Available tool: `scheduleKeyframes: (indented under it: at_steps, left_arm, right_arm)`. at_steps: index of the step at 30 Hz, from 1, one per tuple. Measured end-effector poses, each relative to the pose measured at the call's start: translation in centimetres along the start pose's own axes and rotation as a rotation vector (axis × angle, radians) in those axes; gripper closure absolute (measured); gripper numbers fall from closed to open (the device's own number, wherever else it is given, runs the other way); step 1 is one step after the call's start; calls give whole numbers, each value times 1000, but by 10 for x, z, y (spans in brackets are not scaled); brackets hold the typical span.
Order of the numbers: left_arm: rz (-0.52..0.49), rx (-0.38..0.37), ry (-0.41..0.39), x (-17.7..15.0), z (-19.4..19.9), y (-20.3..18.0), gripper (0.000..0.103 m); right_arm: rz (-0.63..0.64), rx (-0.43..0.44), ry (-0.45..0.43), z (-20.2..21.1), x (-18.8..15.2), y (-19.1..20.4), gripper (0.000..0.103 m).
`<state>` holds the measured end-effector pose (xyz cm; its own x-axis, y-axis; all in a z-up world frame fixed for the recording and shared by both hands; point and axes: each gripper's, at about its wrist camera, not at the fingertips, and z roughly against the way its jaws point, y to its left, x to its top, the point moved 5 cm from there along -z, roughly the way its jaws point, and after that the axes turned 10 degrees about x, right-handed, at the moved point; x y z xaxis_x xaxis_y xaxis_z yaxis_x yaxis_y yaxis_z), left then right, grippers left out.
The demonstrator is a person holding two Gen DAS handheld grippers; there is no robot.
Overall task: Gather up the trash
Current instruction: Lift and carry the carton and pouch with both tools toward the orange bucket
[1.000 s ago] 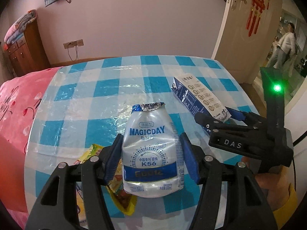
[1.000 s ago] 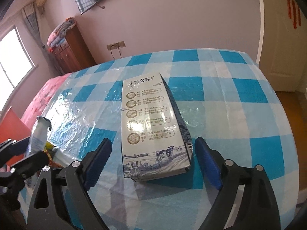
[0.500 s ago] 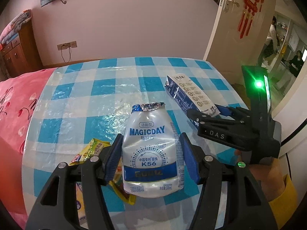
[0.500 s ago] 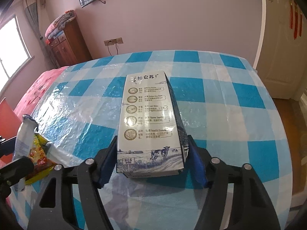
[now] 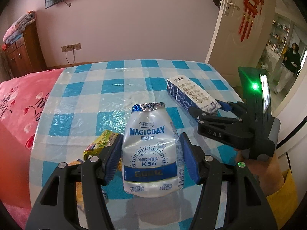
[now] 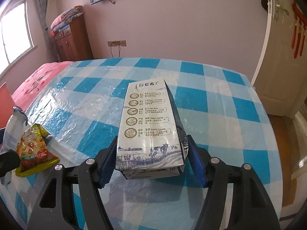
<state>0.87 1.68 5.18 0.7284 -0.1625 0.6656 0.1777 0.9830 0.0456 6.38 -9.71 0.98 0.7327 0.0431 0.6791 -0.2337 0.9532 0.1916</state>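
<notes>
Going left to right, the snack bag (image 6: 35, 149) is lying on the counter (image 6: 220, 118) at about 8 o'clock in the right wrist view, not held by anything, and it is likely getting left behind unless one hand frees up. The left gripper (image 5: 151, 157) is holding the crumpled bottle (image 5: 150, 153) upright, its jaws pressing the soft sides at mid-width; the thin plastic is already buckling, so a harder squeeze or a quick swing could be popping it out upward. At 2 o'clock in the left wrist view, the right gripper (image 6: 152, 159) is clamping the carton (image 6: 151, 126), its jaws having just been closing onto the near end only. With the far end sticking out over the counter toward 12 o'clock, the carton is risking a pivot or a slide between the pads during the lift, or a knock against the bottle.
</notes>
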Motion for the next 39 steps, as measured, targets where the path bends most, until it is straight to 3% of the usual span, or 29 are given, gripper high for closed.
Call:
scheduleKeyframes:
  at_steps: [9,39]
  left_arm:
    - [0,14,-10,-12,14,15,43]
    - [35,23,-99,-40,62,51,42]
  right_arm:
    - [-1,-15,-31,11,-5,8,36]
    - [-56,75,-60,55,-24,60,36]
